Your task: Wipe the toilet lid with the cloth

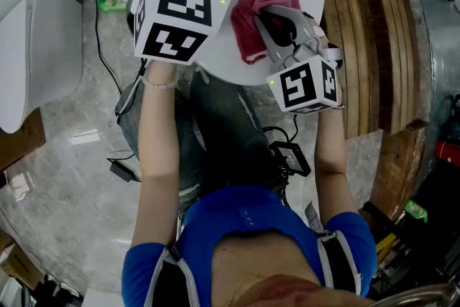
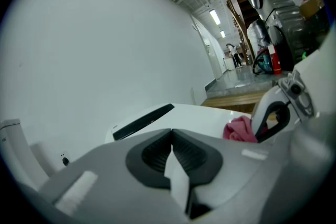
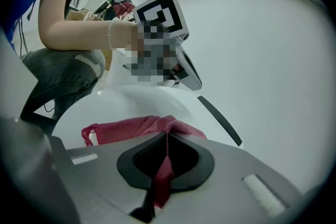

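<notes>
**A:** What are the right fingers doing?

**B:** The right gripper (image 3: 167, 134) has its jaws clenched on a fold of the red cloth (image 3: 126, 127). A strip of the fabric runs down between the dark pads (image 3: 143, 157).

**A:** And where is the rest of the cloth?

**B:** It is bunched just ahead of those jaws and lies on the white toilet lid (image 3: 131, 99). In the head view it sits on the right half of the lid, toward the near edge.

**A:** What about the left fingers?

**B:** The left gripper (image 2: 171, 131) has its jaws pressed together at the tips, with nothing gripped between them. It is over the left part of the lid, beside the cloth and apart from it. I cannot tell whether it touches the lid.

**A:** What is around the toilet?

**B:** Curved wooden planks (image 1: 374, 39) lie to the right. To the left is a grey stone floor (image 1: 72, 176), with a green bottle (image 1: 115, 2) lying on it at the far side. The person's bare forearms (image 1: 159, 147) reach down to both grippers.
</notes>
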